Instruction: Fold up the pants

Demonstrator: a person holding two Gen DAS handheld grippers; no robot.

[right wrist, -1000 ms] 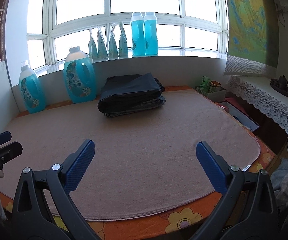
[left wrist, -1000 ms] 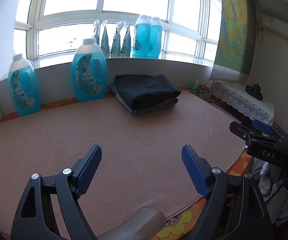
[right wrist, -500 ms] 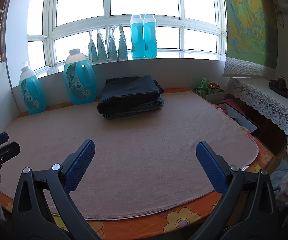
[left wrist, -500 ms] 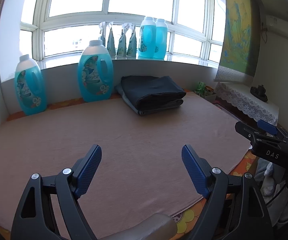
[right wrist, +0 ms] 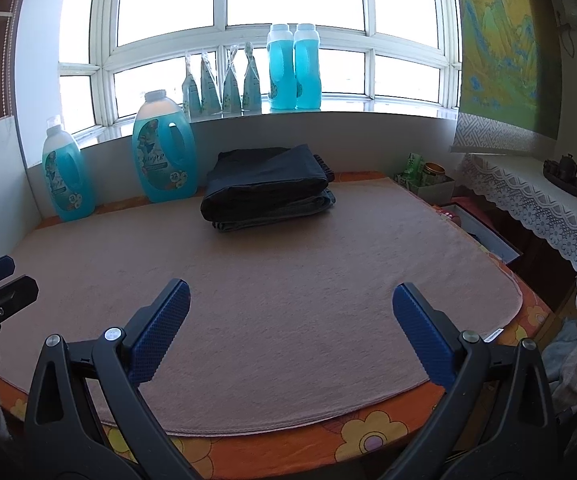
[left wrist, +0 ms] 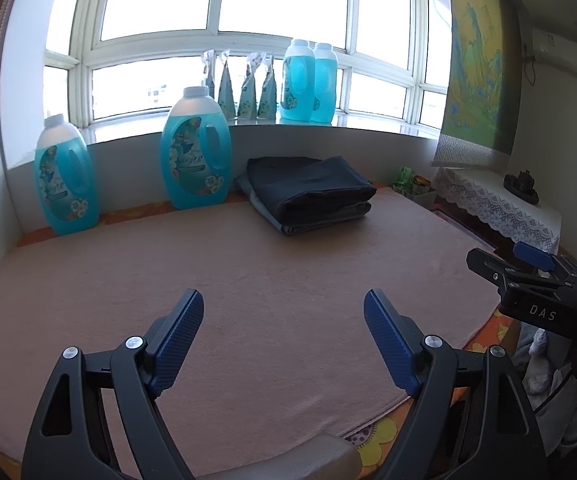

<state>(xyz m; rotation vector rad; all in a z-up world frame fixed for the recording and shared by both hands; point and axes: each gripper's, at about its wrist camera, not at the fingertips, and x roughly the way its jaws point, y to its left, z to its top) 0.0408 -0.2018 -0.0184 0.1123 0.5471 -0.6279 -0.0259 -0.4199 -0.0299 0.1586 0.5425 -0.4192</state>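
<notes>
Ahead, folded pants (left wrist: pixel 308 194) far beyond empty, spread left gripper (left wrist: pixel 284 300)

Folded pants (right wrist: pixel 266 186) on mat (right wrist: pixel 288 280), right of two bottles (right wrist: pixel 164 152)

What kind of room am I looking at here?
Probably a home's bay-window nook used for laundry: folded pants stacked on a pink towel-covered table, blue detergent bottles nearby, and a lace-draped side table.
</notes>
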